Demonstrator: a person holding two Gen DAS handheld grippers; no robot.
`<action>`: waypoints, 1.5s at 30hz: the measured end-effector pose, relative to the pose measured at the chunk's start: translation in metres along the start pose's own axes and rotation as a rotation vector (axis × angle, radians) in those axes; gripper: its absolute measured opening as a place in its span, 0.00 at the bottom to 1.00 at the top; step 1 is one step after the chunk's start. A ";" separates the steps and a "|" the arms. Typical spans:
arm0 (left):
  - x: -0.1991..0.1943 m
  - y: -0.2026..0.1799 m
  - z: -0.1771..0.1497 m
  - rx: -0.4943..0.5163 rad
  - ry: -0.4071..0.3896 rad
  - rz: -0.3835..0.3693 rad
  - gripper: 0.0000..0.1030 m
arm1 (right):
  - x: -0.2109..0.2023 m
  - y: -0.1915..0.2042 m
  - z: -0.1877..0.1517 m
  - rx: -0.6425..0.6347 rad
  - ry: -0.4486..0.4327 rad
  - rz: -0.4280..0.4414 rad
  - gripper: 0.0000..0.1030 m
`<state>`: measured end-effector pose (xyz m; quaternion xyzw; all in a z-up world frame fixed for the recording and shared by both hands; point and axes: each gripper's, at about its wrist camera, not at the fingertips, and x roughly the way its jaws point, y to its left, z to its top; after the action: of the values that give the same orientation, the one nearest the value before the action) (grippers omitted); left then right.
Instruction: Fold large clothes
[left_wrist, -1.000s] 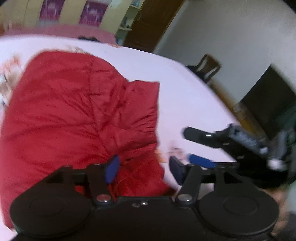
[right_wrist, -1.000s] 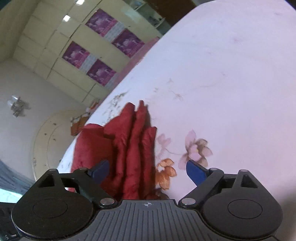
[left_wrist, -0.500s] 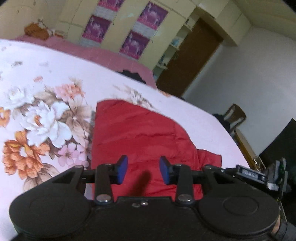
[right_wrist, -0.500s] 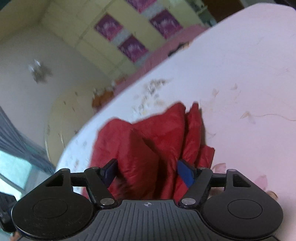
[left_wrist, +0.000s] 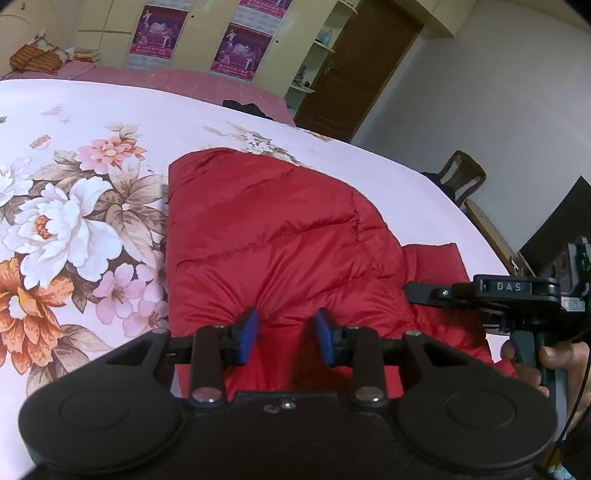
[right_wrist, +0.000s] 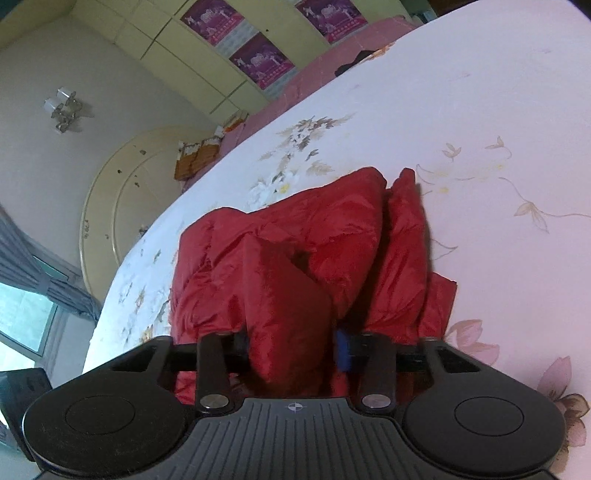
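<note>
A red quilted jacket (left_wrist: 280, 236) lies on the floral bedsheet (left_wrist: 74, 206), partly folded. My left gripper (left_wrist: 286, 334) hovers over the jacket's near edge, its blue pads a hand's width apart with nothing between them. My right gripper (right_wrist: 291, 349) is closed on a thick fold of the red jacket (right_wrist: 291, 306), which bulges up between its fingers. The right gripper also shows in the left wrist view (left_wrist: 480, 295), at the jacket's right edge, held by a hand.
The bed fills most of both views. A pink strip of bedding (left_wrist: 166, 79) runs along the far side. A wooden chair (left_wrist: 461, 177) and a dark door (left_wrist: 354, 70) stand beyond the bed on the right. A round headboard (right_wrist: 122, 199) and a window (right_wrist: 26, 314) are on the left.
My right gripper moved onto the jacket and closed on a fold of it. My left gripper narrowed its opening and swung to sit over the jacket's near edge.
</note>
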<state>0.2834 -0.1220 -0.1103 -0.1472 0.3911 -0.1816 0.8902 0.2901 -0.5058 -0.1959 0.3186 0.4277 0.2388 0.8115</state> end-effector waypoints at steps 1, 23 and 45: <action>-0.001 0.000 0.001 0.008 -0.004 -0.006 0.32 | -0.003 0.002 0.000 -0.005 -0.013 0.005 0.18; 0.054 -0.046 0.005 0.208 0.096 0.020 0.34 | -0.018 -0.083 -0.047 0.356 -0.139 0.073 0.13; 0.088 -0.018 0.087 0.207 0.079 0.077 0.49 | 0.033 0.046 0.033 -0.304 -0.055 -0.274 0.35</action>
<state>0.3999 -0.1665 -0.1030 -0.0321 0.4105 -0.1923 0.8908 0.3299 -0.4631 -0.1663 0.1379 0.4039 0.1791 0.8865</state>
